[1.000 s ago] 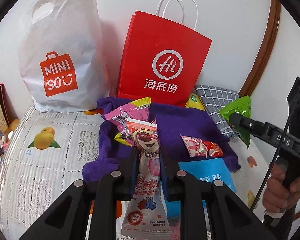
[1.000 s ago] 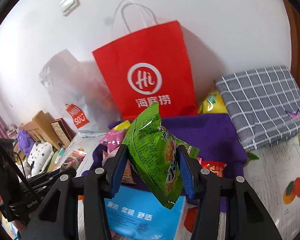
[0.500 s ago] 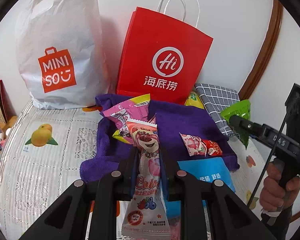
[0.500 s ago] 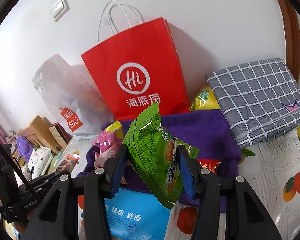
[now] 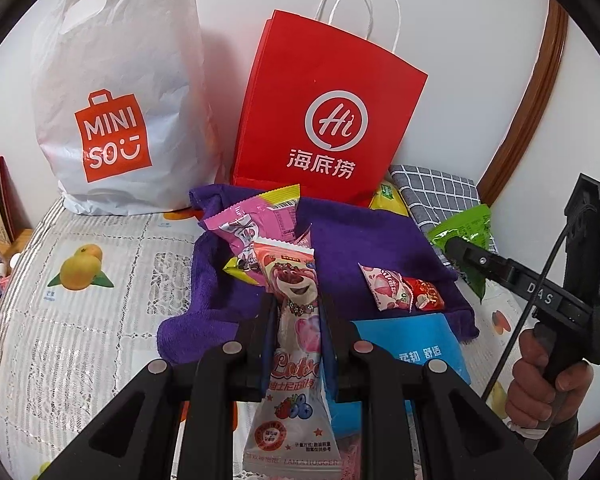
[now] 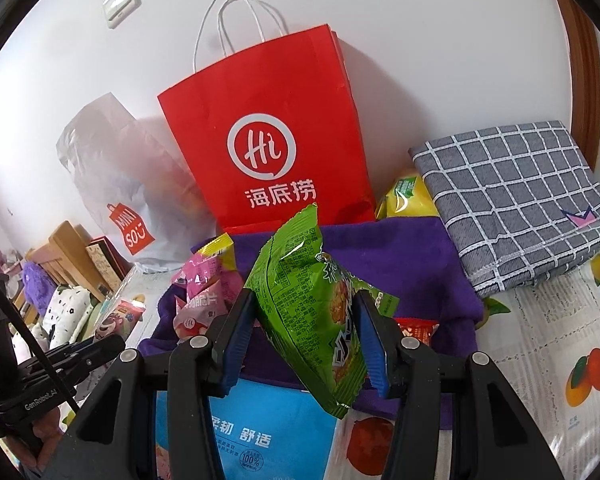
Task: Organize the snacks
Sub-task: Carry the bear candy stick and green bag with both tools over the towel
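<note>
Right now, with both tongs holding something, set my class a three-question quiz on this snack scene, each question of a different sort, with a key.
1. True or false: the left tongs are shut on a pink bear packet.
2. What do the right tongs hold? A) yellow packet B) green packet C) blue pack
3. Fill in: the red bag stands behind the ___ towel.

Key: 1 true; 2 B; 3 purple.

The white plastic bag (image 5: 116, 92) reads "MINISO", the red paper bag (image 5: 328, 112) beside it "Hi 海底捞", the pink bear snack packet (image 5: 296, 344) "Lotso" and "I AM A HUGGER", the right tool (image 5: 456, 248) "DAS", the left tool (image 6: 100, 350) "GenRobot.AI".
</note>
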Demonstrator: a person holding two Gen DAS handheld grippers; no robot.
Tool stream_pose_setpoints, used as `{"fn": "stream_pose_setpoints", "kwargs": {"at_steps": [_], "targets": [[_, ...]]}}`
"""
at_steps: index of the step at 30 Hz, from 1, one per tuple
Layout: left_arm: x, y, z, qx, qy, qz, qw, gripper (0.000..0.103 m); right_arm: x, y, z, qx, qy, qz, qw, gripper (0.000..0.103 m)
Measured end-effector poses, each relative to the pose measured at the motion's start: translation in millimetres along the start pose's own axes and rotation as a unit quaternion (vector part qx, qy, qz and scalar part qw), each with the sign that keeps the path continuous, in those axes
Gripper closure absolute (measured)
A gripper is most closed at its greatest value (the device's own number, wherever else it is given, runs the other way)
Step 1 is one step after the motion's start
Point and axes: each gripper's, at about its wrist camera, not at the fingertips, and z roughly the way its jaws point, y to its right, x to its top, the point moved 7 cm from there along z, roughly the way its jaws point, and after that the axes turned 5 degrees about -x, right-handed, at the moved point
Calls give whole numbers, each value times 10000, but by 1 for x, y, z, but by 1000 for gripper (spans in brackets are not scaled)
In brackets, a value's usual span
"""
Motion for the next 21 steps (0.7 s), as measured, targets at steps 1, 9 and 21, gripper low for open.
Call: {"fn": "stream_pose_setpoints", "kwargs": {"at_steps": [1,9,21], "targets": [[0,0,0,2,6,5,10000,84,-1,0,1,-5,-16,-1,10000,53],[1,2,-2,-51,25,-1,10000,84,-3,1,7,-85,-30,-34,10000,53],[0,2,0,-61,-5,-8,10000,84,-2,11,10,-210,-17,107,9997,53]]}}
